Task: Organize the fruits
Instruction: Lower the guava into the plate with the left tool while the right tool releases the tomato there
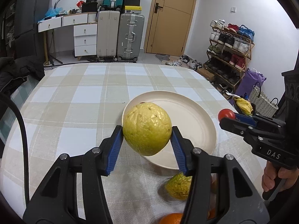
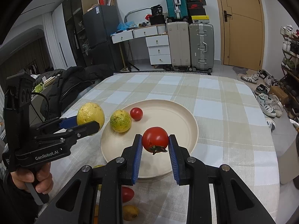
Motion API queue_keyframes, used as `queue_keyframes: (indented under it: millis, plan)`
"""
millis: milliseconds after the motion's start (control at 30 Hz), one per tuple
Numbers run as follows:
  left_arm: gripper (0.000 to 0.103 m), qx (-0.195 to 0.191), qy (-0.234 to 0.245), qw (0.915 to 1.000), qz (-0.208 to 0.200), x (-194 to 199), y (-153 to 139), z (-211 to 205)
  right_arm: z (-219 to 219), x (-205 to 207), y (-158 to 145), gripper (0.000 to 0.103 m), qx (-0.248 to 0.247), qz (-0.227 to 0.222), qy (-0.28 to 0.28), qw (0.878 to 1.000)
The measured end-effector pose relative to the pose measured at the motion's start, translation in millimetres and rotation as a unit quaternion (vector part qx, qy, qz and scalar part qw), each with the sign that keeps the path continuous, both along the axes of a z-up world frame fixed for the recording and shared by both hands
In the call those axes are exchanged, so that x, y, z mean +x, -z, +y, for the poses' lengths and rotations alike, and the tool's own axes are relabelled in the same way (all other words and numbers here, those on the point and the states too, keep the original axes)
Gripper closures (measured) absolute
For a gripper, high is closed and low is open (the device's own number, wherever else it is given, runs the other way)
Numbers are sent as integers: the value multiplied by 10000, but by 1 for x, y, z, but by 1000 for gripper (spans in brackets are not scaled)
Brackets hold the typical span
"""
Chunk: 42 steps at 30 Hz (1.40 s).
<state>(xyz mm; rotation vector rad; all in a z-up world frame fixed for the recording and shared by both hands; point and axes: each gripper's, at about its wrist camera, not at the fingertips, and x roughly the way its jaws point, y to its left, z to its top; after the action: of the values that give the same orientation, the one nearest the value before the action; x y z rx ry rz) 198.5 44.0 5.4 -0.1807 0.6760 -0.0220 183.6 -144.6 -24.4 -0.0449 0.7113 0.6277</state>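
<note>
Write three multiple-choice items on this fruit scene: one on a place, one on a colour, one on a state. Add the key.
1. Where does the small tomato lie?
A. on the plate
B. on the floor
C. on the desk

2. What colour is the round fruit held in the left gripper?
A. purple
B. yellow-green
C. red

3. In what state is the right gripper?
A. open and empty
B. shut on the large tomato
C. out of view

Key:
1 A, it rests inside the plate's far rim.
2 B, its skin is yellow-green between the blue pads.
3 B, both pads press the large tomato's sides, above the plate.
</note>
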Motion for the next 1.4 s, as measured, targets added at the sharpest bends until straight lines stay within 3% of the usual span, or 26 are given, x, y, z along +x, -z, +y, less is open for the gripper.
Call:
queue_keyframes:
  millis: [600, 1400]
  plan:
    - [54, 172, 83, 9997, 172, 30, 15, -11, 1, 19, 11, 74, 194, 353, 62, 9992]
    - [54, 349, 403, 9979, 361, 37, 28, -31, 6, 34, 42, 74, -42, 682, 102, 9976]
